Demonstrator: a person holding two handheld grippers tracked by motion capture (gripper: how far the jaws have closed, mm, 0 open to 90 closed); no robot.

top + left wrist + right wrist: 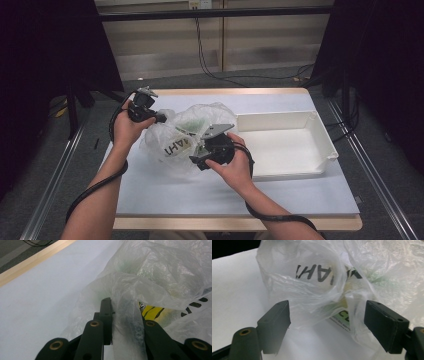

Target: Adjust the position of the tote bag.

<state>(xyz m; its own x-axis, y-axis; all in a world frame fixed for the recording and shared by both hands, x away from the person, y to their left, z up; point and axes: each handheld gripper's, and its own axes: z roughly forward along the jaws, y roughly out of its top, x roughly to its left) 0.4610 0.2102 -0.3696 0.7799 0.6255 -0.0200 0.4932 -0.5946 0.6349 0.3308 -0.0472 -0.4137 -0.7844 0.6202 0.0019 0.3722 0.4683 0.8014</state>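
The left gripper (161, 118) fingers pinch the bag (187, 135), apparently at its edge; the right gripper (327, 322) fingers stand spread, film between them, unpressed.

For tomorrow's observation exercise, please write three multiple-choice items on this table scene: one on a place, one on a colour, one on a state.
1. Where does the white rectangular plastic tray stand relative to the crumpled translucent plastic bag?
A. to its right
B. to its left
C. on top of it

2. What colour is the lettering printed on the bag?
A. red
B. black
C. blue

3. How do the two hand-held grippers stand?
A. both open
B. left hand-held gripper shut on the bag, right hand-held gripper open
C. both shut on the tray

Key: 1 A, in the high view the tray lies right of the bag. 2 B, the right gripper view shows black letters. 3 B, the left jaws pinch a fold of film while the right jaws stand apart before the bag.
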